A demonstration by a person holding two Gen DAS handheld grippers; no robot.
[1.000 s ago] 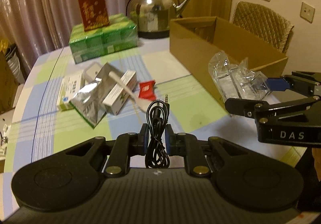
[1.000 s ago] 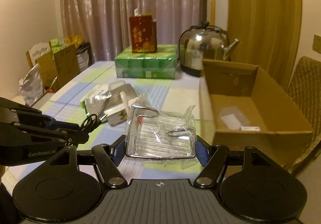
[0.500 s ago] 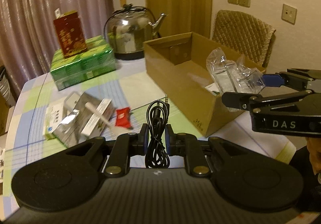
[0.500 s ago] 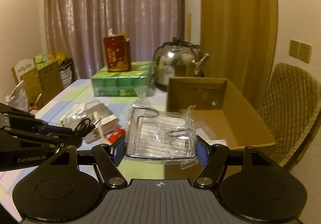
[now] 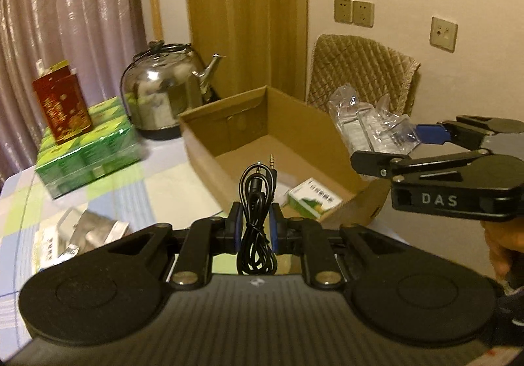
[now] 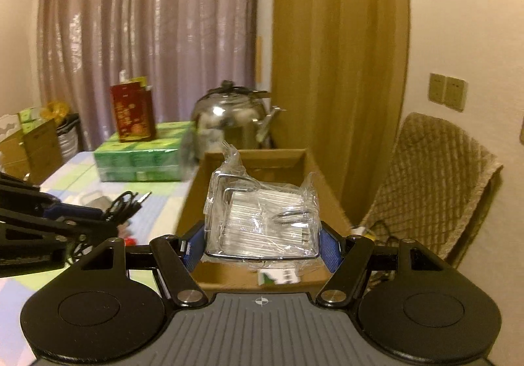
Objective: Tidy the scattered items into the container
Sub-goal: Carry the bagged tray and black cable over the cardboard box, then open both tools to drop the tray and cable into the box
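Observation:
My left gripper (image 5: pixel 256 228) is shut on a coiled black audio cable (image 5: pixel 257 199) and holds it over the near end of the open cardboard box (image 5: pixel 209 149). My right gripper (image 6: pixel 261 243) is shut on a clear plastic bag with a wire rack inside (image 6: pixel 262 215) and holds it above the box (image 6: pixel 193 202). In the left wrist view the right gripper (image 5: pixel 425 143) with the bag (image 5: pixel 370 126) hangs over the box's right side. A green-and-white small box (image 5: pixel 314 199) lies inside.
On the checked tablecloth lie a foil pouch (image 5: pixel 95 228) and a white packet (image 5: pixel 49 244) at the left. A steel kettle (image 5: pixel 163 97), a green pack (image 5: pixel 88 146) and a red carton (image 5: pixel 60 107) stand behind. A woven chair (image 6: pixel 432 176) stands right of the box.
Both grippers have moved right and forward with their loads, from above the scattered items to over the box. Both stay shut.

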